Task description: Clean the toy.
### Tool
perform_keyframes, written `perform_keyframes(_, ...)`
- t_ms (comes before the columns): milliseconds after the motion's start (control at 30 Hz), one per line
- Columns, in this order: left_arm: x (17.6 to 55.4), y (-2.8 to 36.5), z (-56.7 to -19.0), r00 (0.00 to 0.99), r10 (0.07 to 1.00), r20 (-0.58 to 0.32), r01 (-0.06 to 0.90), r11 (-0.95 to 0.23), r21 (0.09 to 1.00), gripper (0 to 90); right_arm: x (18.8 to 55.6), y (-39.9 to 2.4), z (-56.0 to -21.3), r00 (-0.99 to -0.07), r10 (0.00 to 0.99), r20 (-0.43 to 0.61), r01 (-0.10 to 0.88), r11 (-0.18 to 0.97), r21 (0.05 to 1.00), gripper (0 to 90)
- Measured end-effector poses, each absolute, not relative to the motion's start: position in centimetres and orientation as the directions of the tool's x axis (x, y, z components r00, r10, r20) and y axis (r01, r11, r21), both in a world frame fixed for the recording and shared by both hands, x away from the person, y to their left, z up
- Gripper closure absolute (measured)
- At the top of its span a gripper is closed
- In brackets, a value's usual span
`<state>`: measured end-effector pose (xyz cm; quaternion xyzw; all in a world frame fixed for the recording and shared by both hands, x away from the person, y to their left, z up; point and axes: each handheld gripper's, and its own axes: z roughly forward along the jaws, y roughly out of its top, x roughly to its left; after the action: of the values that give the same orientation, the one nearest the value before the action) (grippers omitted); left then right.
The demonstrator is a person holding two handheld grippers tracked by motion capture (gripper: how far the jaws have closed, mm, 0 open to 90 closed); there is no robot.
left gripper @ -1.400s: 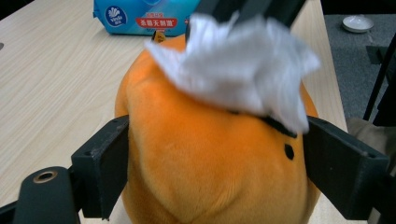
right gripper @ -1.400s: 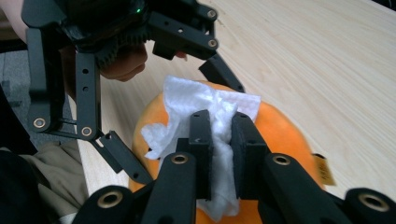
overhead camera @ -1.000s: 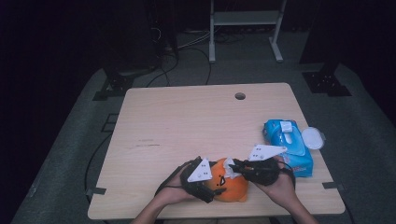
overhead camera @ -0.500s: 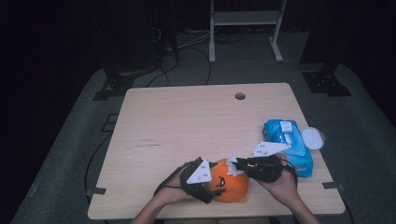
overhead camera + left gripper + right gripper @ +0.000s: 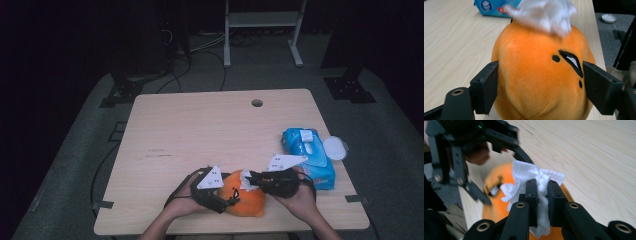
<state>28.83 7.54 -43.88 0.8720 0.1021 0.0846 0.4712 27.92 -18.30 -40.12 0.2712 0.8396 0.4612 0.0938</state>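
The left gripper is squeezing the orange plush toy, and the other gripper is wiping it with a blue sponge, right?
Not quite. It isn't a blue sponge: the right gripper pinches a crumpled white wipe against the orange plush toy, as the right gripper view shows. The rest holds: the left gripper has its jaws on both sides of the toy, and they have just been closing on it.

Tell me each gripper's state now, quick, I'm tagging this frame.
Left gripper: has just been closing, now clamped on the orange plush toy.
Right gripper: shut on the white wipe.
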Motion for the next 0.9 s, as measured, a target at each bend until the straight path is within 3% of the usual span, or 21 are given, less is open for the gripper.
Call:
perform_keyframes(133,29.0,7.9,-43.9,0.965,0.262,0.025,0.121,-0.526,0.842,21.0,28.3,-19.7,-40.4,-0.815,0.57,0.104,0.396,0.416,0.819,79.8)
perform_keyframes(267,29.0,7.2,-43.1,0.964,0.26,0.049,0.094,-0.512,0.854,10.7,28.0,-18.6,-40.3,-0.823,0.559,0.102,0.383,0.413,0.826,79.9)
perform_keyframes(367,28.7,6.9,-43.2,0.963,0.258,0.076,0.066,-0.5,0.864,10.9,27.5,-17.3,-40.1,-0.851,0.519,0.079,0.34,0.43,0.836,79.8)
perform_keyframes(433,28.7,7.0,-43.2,0.964,0.254,0.085,0.059,-0.511,0.858,17.0,27.5,-16.9,-40.1,-0.856,0.513,0.06,0.327,0.448,0.832,79.7)
perform_keyframes(600,29.7,8.3,-43.7,0.958,0.288,0.014,0.144,-0.52,0.842,24.5,28.3,-18.4,-40.5,-0.835,0.544,0.09,0.365,0.424,0.828,79.7)
perform_keyframes(767,30.3,9.3,-44.0,0.953,0.3,-0.032,0.187,-0.501,0.845,24.4,28.7,-19.9,-40.8,-0.808,0.579,0.11,0.398,0.398,0.827,79.7)
perform_keyframes(900,29.5,8.4,-43.4,0.964,0.265,0.009,0.134,-0.515,0.846,17.3,28.5,-19.0,-40.7,-0.817,0.566,0.109,0.386,0.397,0.832,79.7)
